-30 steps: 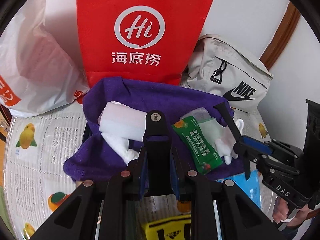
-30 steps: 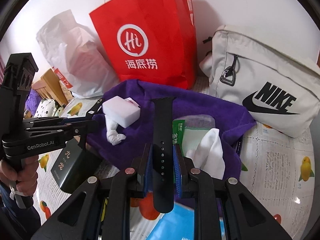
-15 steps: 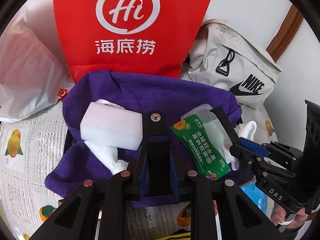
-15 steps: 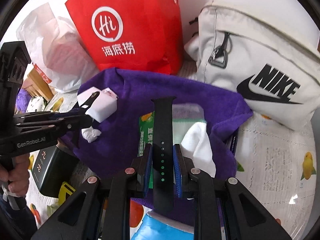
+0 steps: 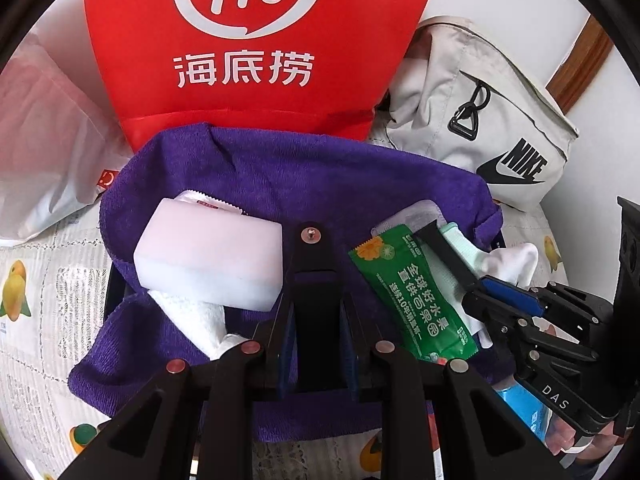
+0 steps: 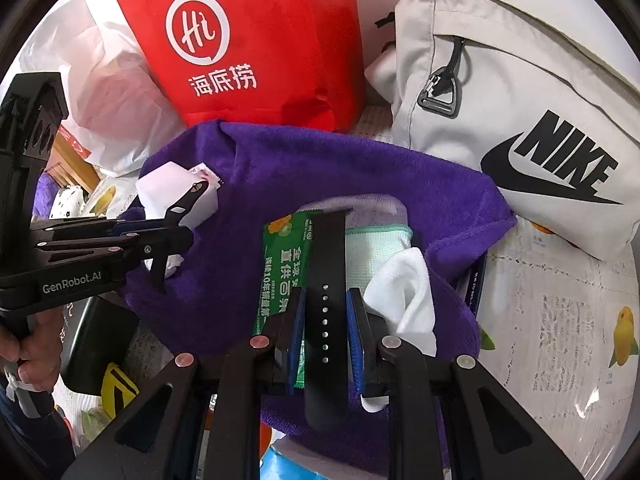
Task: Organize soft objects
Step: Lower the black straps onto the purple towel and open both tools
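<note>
Both hand-held grippers, left [image 5: 316, 320] and right [image 6: 326, 328], have sunk closer to the purple towel [image 6: 360, 184]; each stays clamped on a black strap half [image 6: 327, 280] I carry above it

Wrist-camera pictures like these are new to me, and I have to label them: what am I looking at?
There is no robot here: a person holds a two-fingered gripper in each hand. Each picture comes from a camera on one gripper, looking forward along it. The left gripper is shut on a black strap piece with a stud. The right gripper is shut on a black strap piece with holes. Below them lies a purple towel with a white foam block, a green packet and a white sock on it. Behind stand a red bag and a beige Nike bag.
</note>
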